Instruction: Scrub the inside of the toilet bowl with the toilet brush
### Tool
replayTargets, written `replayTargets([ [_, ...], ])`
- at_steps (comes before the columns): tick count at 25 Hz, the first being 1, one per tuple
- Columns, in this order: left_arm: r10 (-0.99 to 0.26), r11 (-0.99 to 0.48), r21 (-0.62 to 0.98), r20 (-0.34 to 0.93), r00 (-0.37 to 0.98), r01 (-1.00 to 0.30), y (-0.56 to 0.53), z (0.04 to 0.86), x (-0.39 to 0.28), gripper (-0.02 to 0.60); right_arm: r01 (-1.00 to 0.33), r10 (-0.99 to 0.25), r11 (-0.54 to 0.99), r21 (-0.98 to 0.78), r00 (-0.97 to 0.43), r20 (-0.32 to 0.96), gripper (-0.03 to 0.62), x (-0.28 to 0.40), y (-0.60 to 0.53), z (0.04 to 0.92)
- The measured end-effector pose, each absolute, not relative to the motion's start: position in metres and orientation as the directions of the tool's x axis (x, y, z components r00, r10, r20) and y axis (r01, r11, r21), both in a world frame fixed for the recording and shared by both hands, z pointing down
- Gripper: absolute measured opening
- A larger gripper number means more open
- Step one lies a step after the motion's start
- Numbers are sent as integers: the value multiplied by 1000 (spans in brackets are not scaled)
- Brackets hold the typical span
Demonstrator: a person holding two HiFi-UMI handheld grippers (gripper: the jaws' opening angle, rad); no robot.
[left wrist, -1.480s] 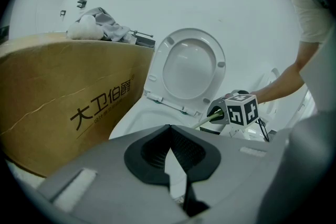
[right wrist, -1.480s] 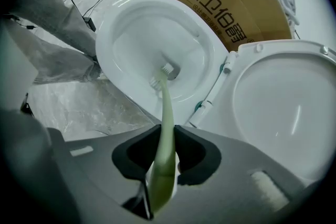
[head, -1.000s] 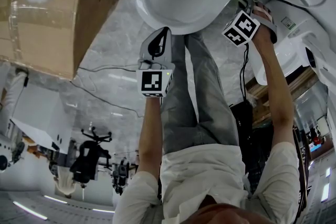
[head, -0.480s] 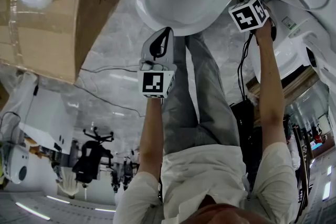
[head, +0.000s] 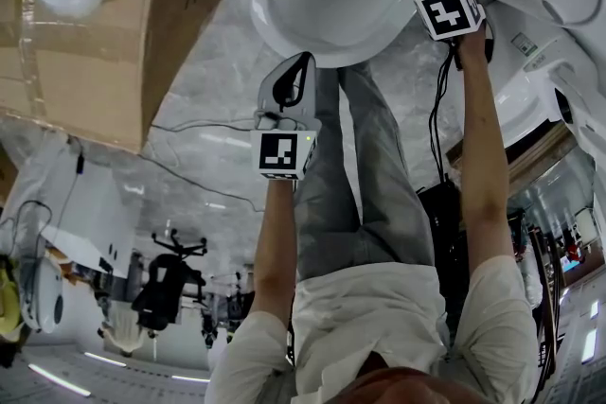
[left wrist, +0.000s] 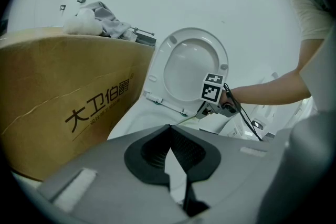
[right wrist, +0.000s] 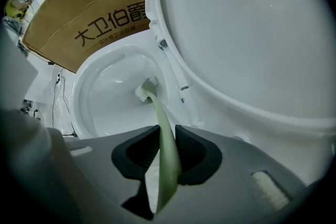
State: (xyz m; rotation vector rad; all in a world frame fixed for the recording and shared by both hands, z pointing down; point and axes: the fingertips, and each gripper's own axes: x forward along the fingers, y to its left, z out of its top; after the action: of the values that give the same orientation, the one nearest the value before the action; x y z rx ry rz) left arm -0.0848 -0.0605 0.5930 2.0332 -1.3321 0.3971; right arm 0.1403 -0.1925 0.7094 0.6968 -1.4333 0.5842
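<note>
Toilet brush: pale green handle clamped between my right gripper jaws, white bristle head down inside the toilet bowl, at the centre of the right gripper view. The head sits at the bowl's inner wall below the rim on the hinge side. It looks to be touching the porcelain, though the wide-angle view leaves that unsure. In the head view the brush head is top centre, the bowl is around it and my right gripper is just right of it.

Progress, my read: the scrub is under way, the brush is in and working one side. The rest of the wall and the bottom are likely left. No foam or marks show what's covered.

Seat lid is up, filling the upper right. Left gripper is closed on nothing and held off the bowl, centre of the head view. Cardboard box is upper left.
</note>
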Motion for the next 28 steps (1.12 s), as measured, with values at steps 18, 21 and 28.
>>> replayTargets([
  [18, -689, -243, 367, 586, 426, -898, -57, 598, -95, 18, -835, -63, 544, -88, -145, 987, 86, 55, -119, 715],
  [21, -687, -252, 362, 586, 429, -897, -58, 597, -96, 18, -857, -48, 499, -126, -173, 984, 89, 43, -101, 715],
  [28, -675, -270, 357, 592, 440, -894, -57, 599, -95, 18, -842, -82, 524, -125, -196, 977, 95, 26, -84, 707],
])
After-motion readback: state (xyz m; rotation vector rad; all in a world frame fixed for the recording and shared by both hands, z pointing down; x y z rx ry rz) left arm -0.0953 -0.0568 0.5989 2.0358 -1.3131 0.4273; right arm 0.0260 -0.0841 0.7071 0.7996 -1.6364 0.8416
